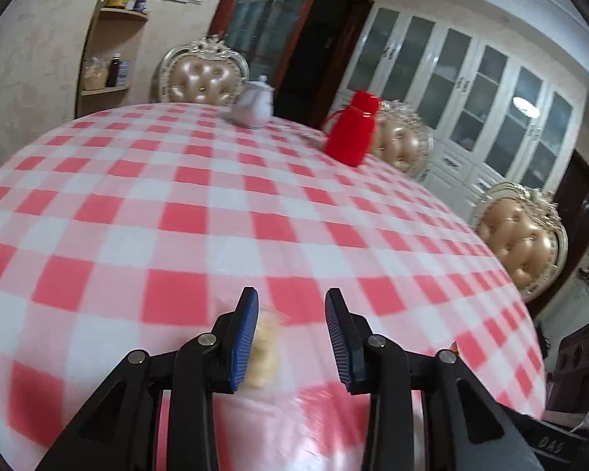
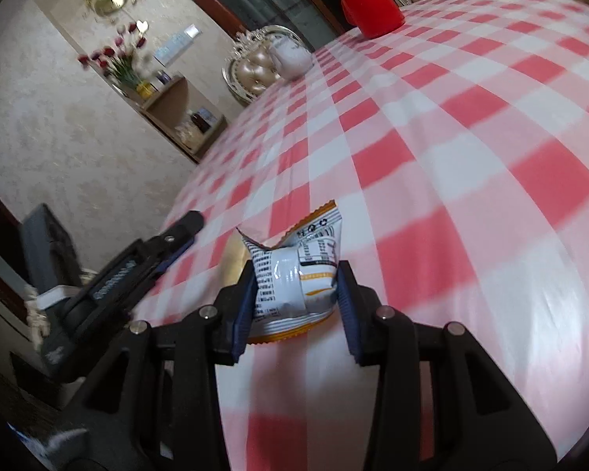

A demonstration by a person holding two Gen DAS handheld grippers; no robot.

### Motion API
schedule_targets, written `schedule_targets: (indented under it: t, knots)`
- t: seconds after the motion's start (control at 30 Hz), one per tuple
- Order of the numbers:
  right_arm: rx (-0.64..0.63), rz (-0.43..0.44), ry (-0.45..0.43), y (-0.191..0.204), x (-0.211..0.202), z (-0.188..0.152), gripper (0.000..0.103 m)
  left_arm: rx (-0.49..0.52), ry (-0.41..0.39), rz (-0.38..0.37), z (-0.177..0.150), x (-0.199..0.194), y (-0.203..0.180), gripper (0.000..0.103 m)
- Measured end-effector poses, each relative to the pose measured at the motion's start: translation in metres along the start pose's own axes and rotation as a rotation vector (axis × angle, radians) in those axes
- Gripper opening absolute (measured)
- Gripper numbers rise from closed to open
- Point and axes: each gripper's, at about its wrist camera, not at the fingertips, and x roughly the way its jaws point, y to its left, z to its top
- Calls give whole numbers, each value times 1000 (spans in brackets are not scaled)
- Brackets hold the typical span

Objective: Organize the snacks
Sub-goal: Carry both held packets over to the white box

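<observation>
Left claw [image 1: 291, 337] over checked tablecloth [image 1: 176, 212], blurred pale snack [image 1: 264, 357] against one pad, red flask [image 1: 353, 129] beyond

The round worktop under a red-and-white checked cloth [image 1: 216, 196] carries a white ceramic teapot [image 1: 254, 108] at its far edge and a red plastic flask [image 1: 351, 129] to the teapot's right, well apart. Tufted beige chairs with ornate frames [image 1: 202, 74] stand behind the worktop's rim. In the right wrist view, a white printed snack packet [image 2: 294, 278] sits between the right claw's [image 2: 296, 306] pads, over the worktop's near edge, with the left claw [image 2: 176, 235] to its left.
</observation>
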Motion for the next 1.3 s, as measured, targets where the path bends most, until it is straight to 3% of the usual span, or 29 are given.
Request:
schedule_targets:
  t: [0.1,0.2,0.27,0.33,0.4,0.53,0.67,0.7,0.73,0.77,0.97,1.13,1.3]
  knots:
    - [-13,-46,-36,-7,-26,-7,43,41,-24,-47,-8,-9,-17,37]
    - [-5,-79,-68,-16,-45,-8,43,85,-49,-17,-8,-16,-23,37]
    - [4,-89,-78,-20,-52,-7,43,60,-24,-31,-5,-18,-11,41]
    - [5,-87,-84,-21,-54,-8,43,41,26,19,-3,-13,0,69]
    - [16,-76,-76,-23,-52,-8,43,70,59,53,-6,-5,5,74]
    - [-6,-63,-72,-16,-50,-10,43,184,162,147,-12,29,0,74]
    - [-28,-55,-64,-11,-54,-14,43,193,212,175,-10,47,0,71]
    - [-32,-57,-66,-11,-56,-16,43,195,226,182,-11,48,2,62]
    - [-35,-57,-68,-11,-59,-16,43,185,255,181,-12,52,5,41]
    - [-36,-57,-71,-11,-61,-17,43,174,277,191,-14,54,8,38]
    - [-67,-61,-92,-4,-84,-21,43,170,227,152,-20,29,0,36]
    - [-117,-131,-134,3,-118,-27,43,255,153,89,-26,-5,-47,36]
    - [-110,-200,-173,-8,-154,-32,43,326,131,2,-42,-22,-101,36]
